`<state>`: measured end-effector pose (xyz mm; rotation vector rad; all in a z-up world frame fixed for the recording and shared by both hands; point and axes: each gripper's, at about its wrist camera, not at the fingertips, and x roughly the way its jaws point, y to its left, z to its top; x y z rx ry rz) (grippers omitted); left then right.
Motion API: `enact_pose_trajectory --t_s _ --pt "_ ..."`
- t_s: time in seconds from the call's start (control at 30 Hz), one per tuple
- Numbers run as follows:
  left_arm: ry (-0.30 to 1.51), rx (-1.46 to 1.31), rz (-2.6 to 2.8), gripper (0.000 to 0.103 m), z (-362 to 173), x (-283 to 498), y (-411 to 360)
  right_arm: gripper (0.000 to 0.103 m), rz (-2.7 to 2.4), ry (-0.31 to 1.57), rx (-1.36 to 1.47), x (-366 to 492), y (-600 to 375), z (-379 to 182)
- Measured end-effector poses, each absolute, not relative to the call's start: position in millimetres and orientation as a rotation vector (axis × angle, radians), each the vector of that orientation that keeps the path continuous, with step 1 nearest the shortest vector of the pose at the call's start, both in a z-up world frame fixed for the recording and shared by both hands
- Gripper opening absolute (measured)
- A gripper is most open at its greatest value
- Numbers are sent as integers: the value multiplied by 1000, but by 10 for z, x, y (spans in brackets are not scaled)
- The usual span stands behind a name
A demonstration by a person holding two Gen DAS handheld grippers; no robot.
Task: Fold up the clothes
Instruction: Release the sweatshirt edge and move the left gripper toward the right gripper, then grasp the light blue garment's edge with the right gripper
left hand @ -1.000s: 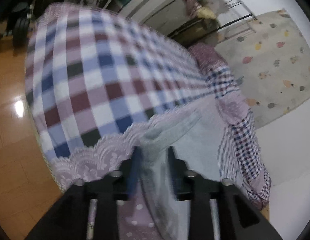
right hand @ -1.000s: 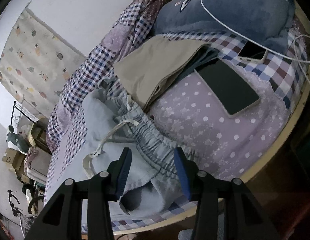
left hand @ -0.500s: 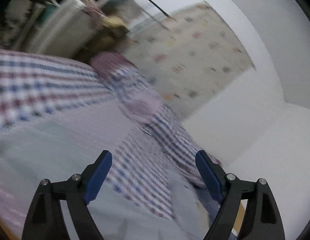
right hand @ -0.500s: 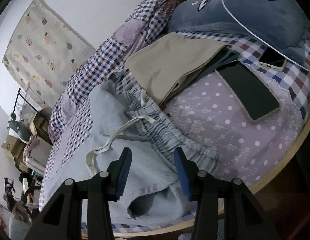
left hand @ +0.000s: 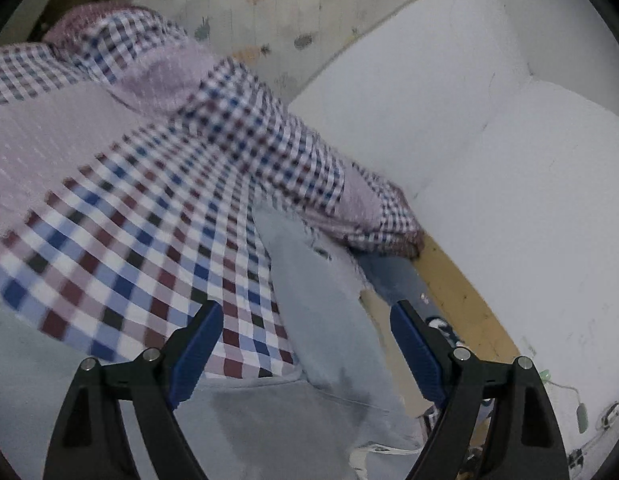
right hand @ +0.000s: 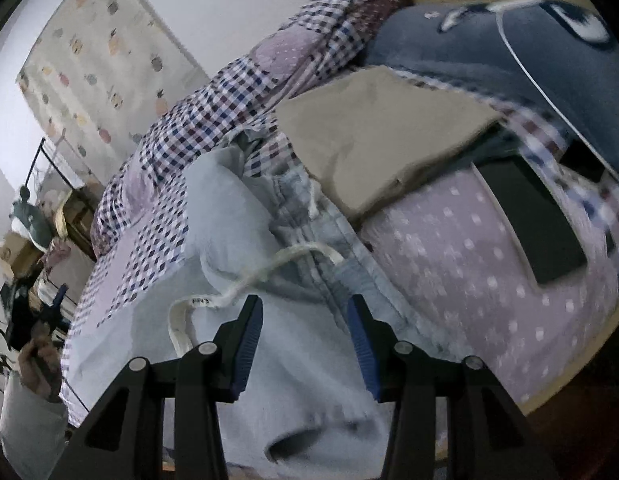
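Basically pale blue trousers are soft, limp, light — grab the elastic waistband; left gripper wide open, right gripper half-open, both empty.

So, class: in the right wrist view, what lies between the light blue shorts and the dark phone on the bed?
In that view, a bare stretch of lilac dotted bedspread separates the shorts from the phone.

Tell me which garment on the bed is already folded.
The tan garment beside the grey pillow: flat, square-edged. The light blue drawstring trousers lie rumpled.
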<state>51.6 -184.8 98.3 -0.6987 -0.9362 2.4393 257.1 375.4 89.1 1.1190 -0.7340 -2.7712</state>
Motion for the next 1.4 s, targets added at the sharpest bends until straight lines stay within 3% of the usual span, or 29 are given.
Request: enact_pose_trajectory --t_s 0.13,0.4,0.63,0.83,1.13,1.27,1.4 --pt "-893 -774 2477 88 673 251 -1767 48 -2760 -608 1068 2152 3539 1274" --pt "-1092 -826 2391 88 396 -7 -1889 49 -2677 -105 1014 884 2433 1979" --pt "-1187 -780 2388 88 449 -86 -2098 50 -2543 294 1007 -215 1094 1908" --pt "-1164 -759 2436 88 528 -112 -2197 50 -2514 593 1049 -1189 362 1633" --pt "-1274 -758 2475 88 313 -159 -2488 49 -2505 842 1203 -2578 -206 911" --pt "-1349 -777 2452 88 169 -226 -2580 49 -2556 785 1282 -3134 -204 633" --pt "-1398 -794 2427 88 81 -264 -2641 39 -2587 664 1356 -3582 -154 379"
